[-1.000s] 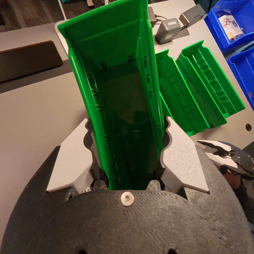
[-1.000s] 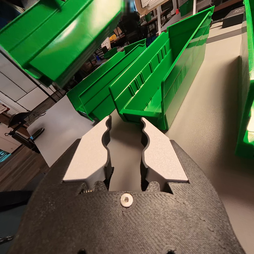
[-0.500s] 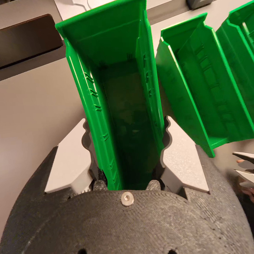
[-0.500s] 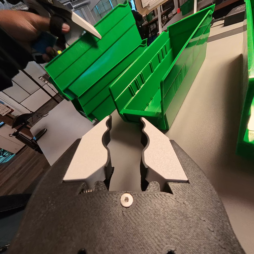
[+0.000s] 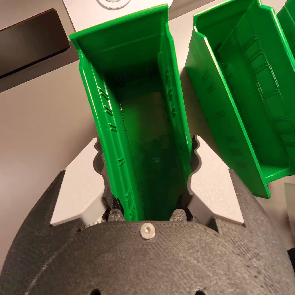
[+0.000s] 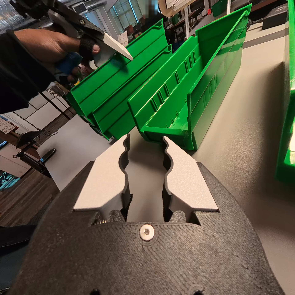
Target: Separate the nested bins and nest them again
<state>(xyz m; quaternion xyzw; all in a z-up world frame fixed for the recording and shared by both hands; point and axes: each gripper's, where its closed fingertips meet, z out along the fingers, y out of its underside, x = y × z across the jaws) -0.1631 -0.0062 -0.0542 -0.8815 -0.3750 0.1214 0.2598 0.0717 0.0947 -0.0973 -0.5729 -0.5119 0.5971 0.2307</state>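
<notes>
My left gripper (image 5: pixel 144 138) is shut on a long green bin (image 5: pixel 127 71), one finger against each side wall. In the right wrist view this gripper (image 6: pixel 111 47), in a person's hand, holds the bin (image 6: pixel 111 79) tilted, low over the table. Close on its right, a second green bin (image 5: pixel 231 95) lies on the table; it also shows in the right wrist view (image 6: pixel 124 111). A third green bin (image 6: pixel 207 95) stands farther right. My right gripper (image 6: pixel 145 137) is open and empty, low over the table just in front of the third bin's near end.
The grey table (image 5: pixel 39 127) ends at an edge on the left in the right wrist view (image 6: pixel 52 159). A dark pad (image 5: pixel 32 47) lies at the back left. Another green bin wall (image 6: pixel 287 111) stands at the far right.
My left gripper has brought its green bin down from high above to just left of the second bin. The right gripper has stayed still and open.
</notes>
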